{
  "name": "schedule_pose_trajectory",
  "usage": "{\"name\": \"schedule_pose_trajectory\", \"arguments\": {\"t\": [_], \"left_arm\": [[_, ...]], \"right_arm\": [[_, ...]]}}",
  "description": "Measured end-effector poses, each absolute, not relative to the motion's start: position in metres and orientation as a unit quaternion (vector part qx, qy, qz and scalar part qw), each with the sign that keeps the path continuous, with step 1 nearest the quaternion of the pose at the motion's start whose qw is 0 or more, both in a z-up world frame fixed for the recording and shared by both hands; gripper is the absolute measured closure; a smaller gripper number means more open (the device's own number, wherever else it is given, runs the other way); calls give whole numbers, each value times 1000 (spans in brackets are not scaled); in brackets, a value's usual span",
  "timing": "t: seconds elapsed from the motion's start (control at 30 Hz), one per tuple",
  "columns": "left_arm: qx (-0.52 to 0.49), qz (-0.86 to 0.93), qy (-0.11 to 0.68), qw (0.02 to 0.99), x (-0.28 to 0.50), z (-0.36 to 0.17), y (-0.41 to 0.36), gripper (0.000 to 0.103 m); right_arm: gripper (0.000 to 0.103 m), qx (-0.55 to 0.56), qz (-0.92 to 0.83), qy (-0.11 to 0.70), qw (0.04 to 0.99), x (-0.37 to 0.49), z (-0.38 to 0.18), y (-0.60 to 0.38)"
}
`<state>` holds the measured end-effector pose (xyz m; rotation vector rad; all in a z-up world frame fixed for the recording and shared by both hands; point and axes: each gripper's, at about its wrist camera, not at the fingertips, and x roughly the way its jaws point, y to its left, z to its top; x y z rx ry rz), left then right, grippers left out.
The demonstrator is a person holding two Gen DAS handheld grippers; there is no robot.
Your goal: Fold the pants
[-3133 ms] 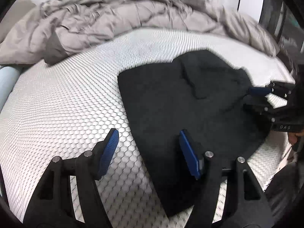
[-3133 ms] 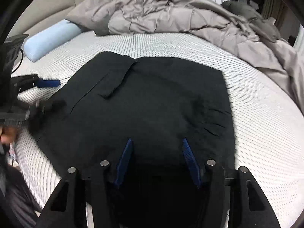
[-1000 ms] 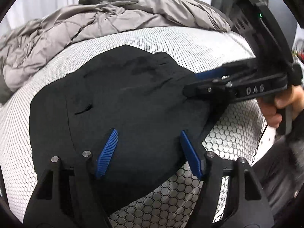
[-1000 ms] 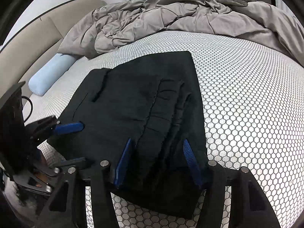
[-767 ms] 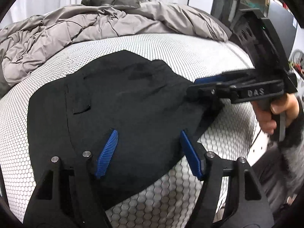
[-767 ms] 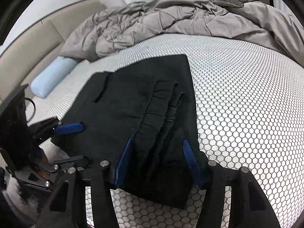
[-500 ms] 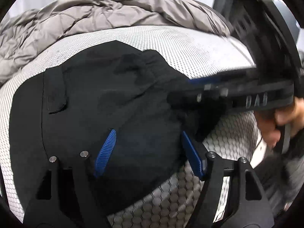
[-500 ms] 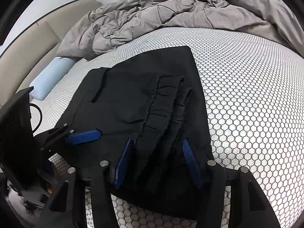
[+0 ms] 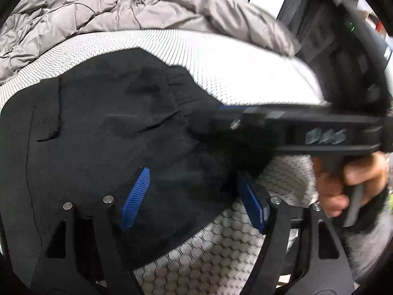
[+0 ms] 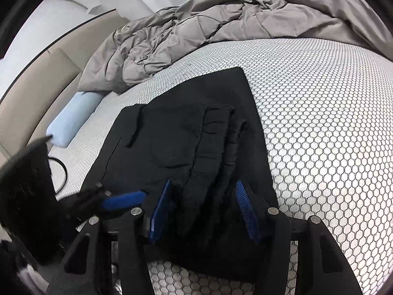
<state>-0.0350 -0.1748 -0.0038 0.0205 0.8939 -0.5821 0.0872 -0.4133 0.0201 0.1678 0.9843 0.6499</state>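
Note:
The black pants lie folded on the white honeycomb mattress. My left gripper stands open over their near edge, and no cloth is pinched between its blue pads. My right gripper reaches in blurred from the right, low over the cloth, with a hand on its handle. In the right wrist view my right gripper is open, its pads on either side of a gathered ridge of the pants without pressing it. A blue finger of the left gripper lies on the cloth just to its left.
A crumpled grey duvet is piled at the far side of the bed. A light blue bolster lies against the beige headboard. A black cable loops near it. The mattress edge runs close to the hand.
The pants, flat three seconds ago, now show gathered ridges along one side. Over the last second my left gripper has drifted across the pants toward the right gripper, and the two now stand close together.

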Motion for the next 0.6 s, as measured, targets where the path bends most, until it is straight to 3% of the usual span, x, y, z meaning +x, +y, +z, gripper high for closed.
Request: {"name": "schedule_pose_trajectory", "arguments": {"t": [0.17, 0.37, 0.6], "left_arm": [[43, -282, 423, 860, -43, -6, -181, 29], [12, -320, 417, 850, -57, 14, -166, 29], [-12, -274, 428, 861, -44, 9, -142, 29]], "right_arm": [[47, 83, 306, 470, 824, 88, 19, -421], [47, 77, 338, 466, 814, 82, 15, -414], [72, 5, 331, 472, 817, 74, 15, -422]]}}
